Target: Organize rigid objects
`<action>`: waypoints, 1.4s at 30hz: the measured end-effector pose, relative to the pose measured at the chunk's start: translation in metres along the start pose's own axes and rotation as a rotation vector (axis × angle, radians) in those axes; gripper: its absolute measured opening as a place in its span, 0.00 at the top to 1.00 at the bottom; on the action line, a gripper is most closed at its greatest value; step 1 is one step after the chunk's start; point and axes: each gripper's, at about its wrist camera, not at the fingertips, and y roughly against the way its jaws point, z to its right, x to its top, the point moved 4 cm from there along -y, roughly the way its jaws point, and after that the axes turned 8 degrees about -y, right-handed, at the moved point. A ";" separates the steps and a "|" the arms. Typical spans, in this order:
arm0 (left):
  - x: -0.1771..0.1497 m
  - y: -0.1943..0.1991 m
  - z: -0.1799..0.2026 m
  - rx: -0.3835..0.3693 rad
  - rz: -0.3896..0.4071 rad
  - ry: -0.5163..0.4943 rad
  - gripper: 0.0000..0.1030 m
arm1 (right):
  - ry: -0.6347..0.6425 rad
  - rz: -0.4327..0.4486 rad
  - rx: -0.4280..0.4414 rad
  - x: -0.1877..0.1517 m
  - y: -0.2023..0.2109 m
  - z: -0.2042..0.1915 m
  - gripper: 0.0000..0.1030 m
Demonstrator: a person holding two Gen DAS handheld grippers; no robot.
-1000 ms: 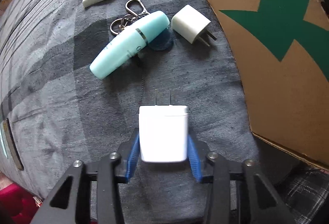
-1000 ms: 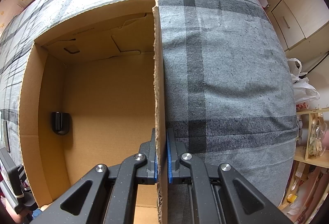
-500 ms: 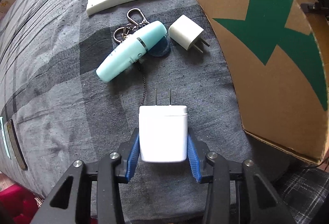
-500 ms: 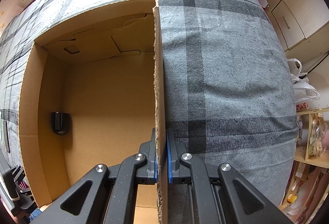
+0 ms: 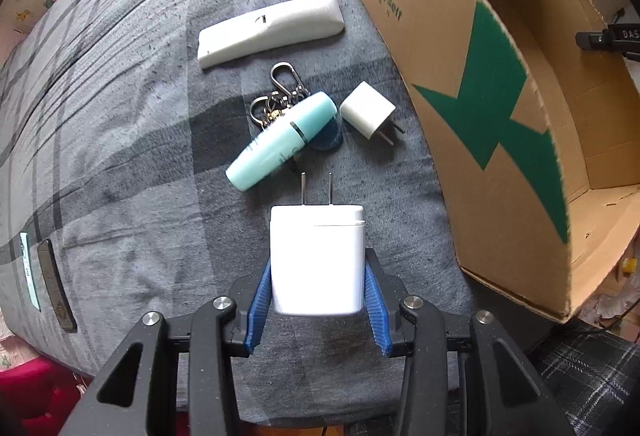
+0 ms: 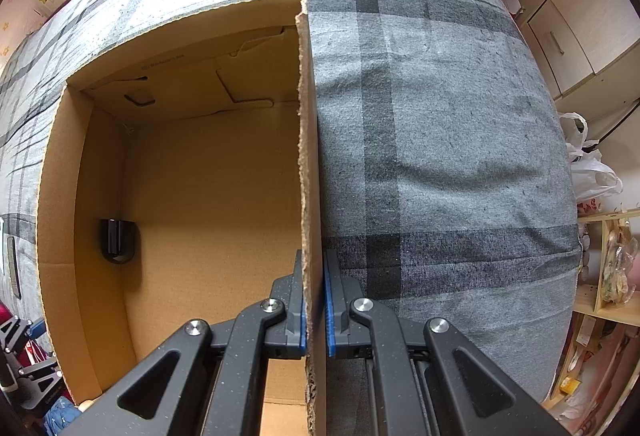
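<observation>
My left gripper (image 5: pixel 318 276) is shut on a big white charger (image 5: pixel 318 258), prongs pointing away, held above the grey plaid bed cover (image 5: pixel 120 155). Beyond it lie a mint-green tube (image 5: pixel 280 141), a key ring with carabiner (image 5: pixel 280 91), a small white plug adapter (image 5: pixel 368 113) and a white remote (image 5: pixel 272 29). The open cardboard box (image 5: pixel 488 107) with a green mark stands to the right. In the right wrist view my right gripper (image 6: pixel 314 300) is shut on the box's right wall (image 6: pixel 308 155). A small black object (image 6: pixel 119 240) lies inside the box.
A dark flat item and a pale strip (image 5: pixel 56 284) lie near the bed's left edge. Cabinets (image 6: pixel 560 27), plastic bags (image 6: pixel 592 171) and a wooden shelf (image 6: pixel 608 276) stand beyond the bed on the right. Red fabric (image 5: pixel 32 392) shows below the bed edge.
The left gripper has risen with the white charger; the objects on the bed look smaller and the box's open top has come into view. The right gripper has stayed put.
</observation>
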 end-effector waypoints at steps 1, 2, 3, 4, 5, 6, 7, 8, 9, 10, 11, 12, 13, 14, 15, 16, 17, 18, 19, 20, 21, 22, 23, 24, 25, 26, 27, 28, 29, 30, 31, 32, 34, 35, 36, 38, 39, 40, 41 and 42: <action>0.002 0.004 -0.001 0.003 0.003 0.000 0.55 | 0.001 0.000 0.000 0.000 0.000 0.000 0.95; 0.004 0.008 -0.001 0.004 0.005 0.002 0.55 | 0.002 0.000 0.000 0.000 0.000 0.000 0.95; 0.006 0.011 -0.002 0.004 0.007 0.003 0.55 | 0.002 0.000 0.000 0.000 0.000 0.000 0.95; 0.008 0.014 -0.003 0.001 0.010 0.006 0.55 | 0.002 0.000 0.001 0.000 0.000 0.000 0.95; 0.007 0.015 -0.003 -0.002 0.016 0.009 0.55 | 0.002 0.000 0.001 0.000 0.000 0.000 0.95; 0.010 0.019 -0.004 0.000 0.020 0.010 0.55 | 0.001 0.001 0.001 0.000 0.000 0.000 0.95; 0.013 0.022 -0.003 0.009 0.020 0.009 0.55 | 0.002 0.001 0.001 0.000 0.000 0.000 0.95; 0.015 0.024 -0.002 0.013 0.021 0.010 0.55 | 0.001 0.000 0.001 0.000 -0.001 0.000 0.95; 0.017 0.027 -0.001 0.012 0.025 0.015 0.55 | 0.000 0.000 0.002 0.000 0.000 0.000 0.95; 0.020 0.030 -0.001 0.013 0.028 0.017 0.55 | 0.000 0.000 0.003 0.000 -0.001 0.001 0.95; 0.020 0.032 0.000 0.017 0.031 0.015 0.55 | -0.001 0.000 0.003 0.000 -0.001 0.001 0.95; 0.023 0.033 0.002 0.019 0.037 0.013 0.55 | 0.000 0.000 0.003 0.000 -0.001 0.001 0.95; 0.026 0.036 0.003 0.020 0.043 0.010 0.55 | 0.000 0.000 0.003 0.000 -0.001 0.001 0.95; 0.028 0.040 0.003 0.023 0.047 0.007 0.55 | 0.000 0.000 0.003 0.000 -0.001 0.001 0.95; 0.030 0.042 0.004 0.026 0.050 0.004 0.55 | 0.000 0.000 0.003 0.000 -0.001 0.001 0.95; 0.031 0.044 0.005 0.025 0.053 0.005 0.55 | 0.000 0.000 0.002 0.000 -0.001 0.001 0.95; 0.033 0.048 0.005 0.023 0.057 0.006 0.55 | 0.000 0.000 0.002 0.000 -0.001 0.001 0.95; 0.036 0.048 0.005 0.023 0.059 0.007 0.55 | 0.001 0.000 0.002 0.000 -0.001 0.001 0.95; 0.038 0.052 0.005 0.021 0.064 0.008 0.55 | 0.000 0.000 0.002 -0.001 -0.001 0.001 0.95; 0.040 0.055 0.006 0.019 0.068 0.008 0.55 | -0.001 0.000 0.003 -0.001 -0.002 0.001 0.95; 0.042 0.058 0.007 0.019 0.072 0.007 0.55 | -0.002 0.000 0.004 -0.001 -0.002 0.001 0.95; 0.044 0.062 0.007 0.016 0.075 0.008 0.55 | -0.003 0.000 0.004 -0.001 -0.002 0.002 0.95; 0.047 0.066 0.008 0.013 0.081 0.007 0.55 | -0.003 0.000 0.004 0.000 -0.002 0.002 0.95; 0.049 0.069 0.009 0.012 0.086 0.004 0.55 | -0.004 0.000 0.004 0.000 -0.002 0.002 0.95; 0.052 0.072 0.010 0.012 0.090 -0.001 0.55 | -0.005 0.000 0.004 0.000 -0.002 0.002 0.95; 0.054 0.075 0.011 0.012 0.095 -0.005 0.55 | -0.006 0.000 0.004 0.000 -0.002 0.002 0.95; 0.056 0.077 0.013 0.012 0.099 -0.010 0.55 | -0.007 0.000 0.005 0.000 -0.002 0.002 0.95; 0.058 0.080 0.014 0.010 0.104 -0.014 0.55 | -0.007 0.000 0.005 0.000 -0.002 0.002 0.95; 0.060 0.083 0.016 0.007 0.109 -0.016 0.55 | -0.008 0.001 0.006 0.000 -0.002 0.002 0.95; 0.062 0.086 0.017 0.006 0.114 -0.019 0.55 | -0.007 0.000 0.006 0.000 -0.002 0.002 0.95; 0.064 0.088 0.019 0.006 0.119 -0.025 0.55 | -0.007 0.000 0.005 0.000 -0.002 0.002 0.95; 0.066 0.091 0.020 0.007 0.124 -0.031 0.55 | -0.008 0.001 0.006 0.000 -0.002 0.002 0.95; 0.070 0.096 0.023 0.007 0.135 -0.044 0.55 | -0.010 0.001 0.006 -0.001 -0.002 0.002 0.95; 0.071 0.098 0.025 0.008 0.138 -0.050 0.55 | -0.010 0.002 0.006 -0.001 -0.002 0.002 0.95; 0.072 0.099 0.027 0.007 0.140 -0.055 0.55 | -0.011 0.002 0.007 -0.001 -0.002 0.002 0.95; 0.076 0.103 0.030 0.001 0.147 -0.064 0.55 | -0.012 0.002 0.008 -0.001 -0.002 0.002 0.95; 0.077 0.104 0.031 0.000 0.150 -0.068 0.55 | -0.012 0.003 0.009 -0.001 -0.002 0.003 0.95; 0.078 0.105 0.032 -0.002 0.154 -0.072 0.55 | -0.011 0.003 0.009 -0.001 -0.002 0.003 0.95; 0.080 0.105 0.034 -0.002 0.158 -0.078 0.55 | -0.011 0.003 0.009 -0.001 -0.002 0.003 0.95; 0.082 0.105 0.036 -0.002 0.160 -0.084 0.55 | -0.012 0.003 0.010 -0.001 -0.002 0.003 0.95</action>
